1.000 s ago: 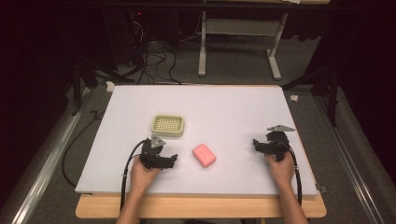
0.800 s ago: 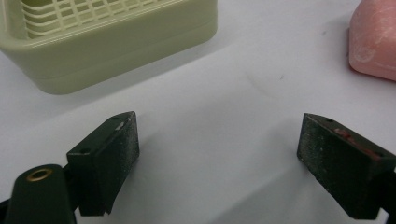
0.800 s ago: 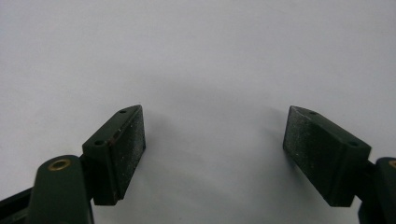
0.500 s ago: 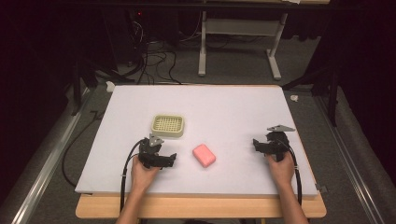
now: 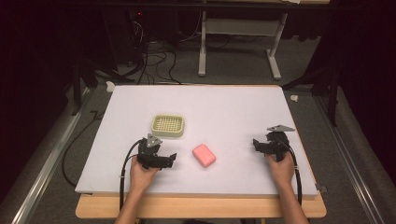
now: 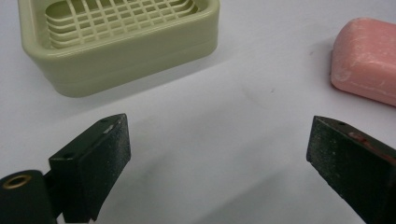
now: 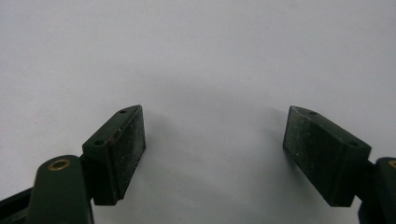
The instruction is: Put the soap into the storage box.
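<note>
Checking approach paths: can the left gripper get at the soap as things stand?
Probably yes. The left gripper is open with nothing between its jaws, and the soap lies just beyond it on bare table. The dish sits off to the side, clear of that path.

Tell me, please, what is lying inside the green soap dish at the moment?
Nothing lies on the slotted grid of the soap dish; the pink soap bar sits apart from it on the white table. Whatever is beneath the grid is hidden.
</note>
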